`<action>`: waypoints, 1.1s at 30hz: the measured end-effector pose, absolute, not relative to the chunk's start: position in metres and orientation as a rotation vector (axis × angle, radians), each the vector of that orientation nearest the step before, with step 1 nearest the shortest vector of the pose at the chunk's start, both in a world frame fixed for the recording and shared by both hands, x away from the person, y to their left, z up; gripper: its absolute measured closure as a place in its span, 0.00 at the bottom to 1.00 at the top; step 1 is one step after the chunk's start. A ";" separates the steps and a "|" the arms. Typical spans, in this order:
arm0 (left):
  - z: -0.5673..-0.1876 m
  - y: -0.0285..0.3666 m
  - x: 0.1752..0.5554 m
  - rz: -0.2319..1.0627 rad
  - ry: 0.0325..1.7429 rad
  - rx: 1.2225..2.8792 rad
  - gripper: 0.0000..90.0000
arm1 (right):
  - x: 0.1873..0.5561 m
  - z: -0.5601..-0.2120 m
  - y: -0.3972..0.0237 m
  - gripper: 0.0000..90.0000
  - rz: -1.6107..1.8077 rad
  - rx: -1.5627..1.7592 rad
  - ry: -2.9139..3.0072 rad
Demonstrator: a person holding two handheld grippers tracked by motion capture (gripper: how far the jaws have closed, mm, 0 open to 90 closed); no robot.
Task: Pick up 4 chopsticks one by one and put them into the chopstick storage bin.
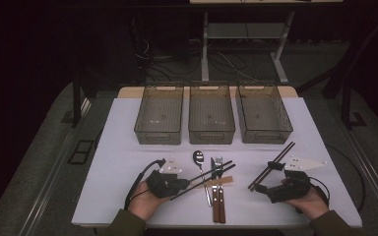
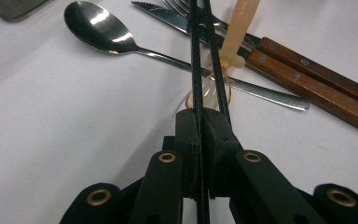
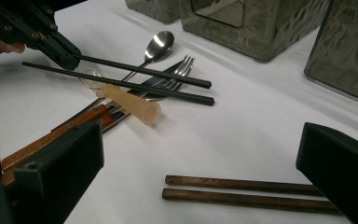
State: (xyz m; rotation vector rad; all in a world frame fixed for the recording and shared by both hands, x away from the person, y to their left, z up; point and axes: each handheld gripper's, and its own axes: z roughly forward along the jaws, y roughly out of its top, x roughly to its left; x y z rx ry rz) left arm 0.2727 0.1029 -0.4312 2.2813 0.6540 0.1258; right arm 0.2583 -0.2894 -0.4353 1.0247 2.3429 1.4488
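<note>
Your left gripper (image 1: pixel 177 185) is clamped on a pair of black chopsticks (image 1: pixel 211 175). In the left gripper view the jaws stand nearly together with one stick pinched at its end between them; the second stick (image 2: pixel 216 60) runs just beside it, and you cannot tell whether the pads hold it as firmly. The sticks extend out over the cutlery pile: spoon (image 2: pixel 98 30), fork (image 3: pixel 177 70), the wood-handled knife (image 2: pixel 317 79) and a translucent plastic spoon (image 3: pixel 130 105) lying across them.

Your right gripper (image 1: pixel 270 187) stands wide apart and holds nothing. A pair of brown wooden chopsticks (image 3: pixel 247 191) lies on the white table (image 1: pixel 128 157) between its jaws, in the right gripper view.

Hazards, as a judgement:
- The grip sits at the extreme end of the black chopsticks. Any quick swing could lever them out or let the loosely held stick slide free.
- The sticks hang just above the pile. Dropping the hand could snag the plastic spoon and drag the cutlery.
- Three mesh bins (image 1: pixel 211 115) stand at the far edge, well apart from the gripper. A long stick held at one end may strike a bin rim on approach.
</note>
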 end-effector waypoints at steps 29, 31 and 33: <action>-0.420 0.142 0.277 0.147 0.691 2.142 0.94 | 0.257 -0.437 -0.286 0.01 1.446 1.024 2.360; -0.419 0.145 0.278 0.151 0.691 2.137 0.94 | 0.258 -0.437 -0.287 0.01 1.447 1.024 2.358; -0.419 0.147 0.278 0.154 0.700 2.129 0.94 | 0.257 -0.437 -0.287 0.01 1.449 1.027 2.357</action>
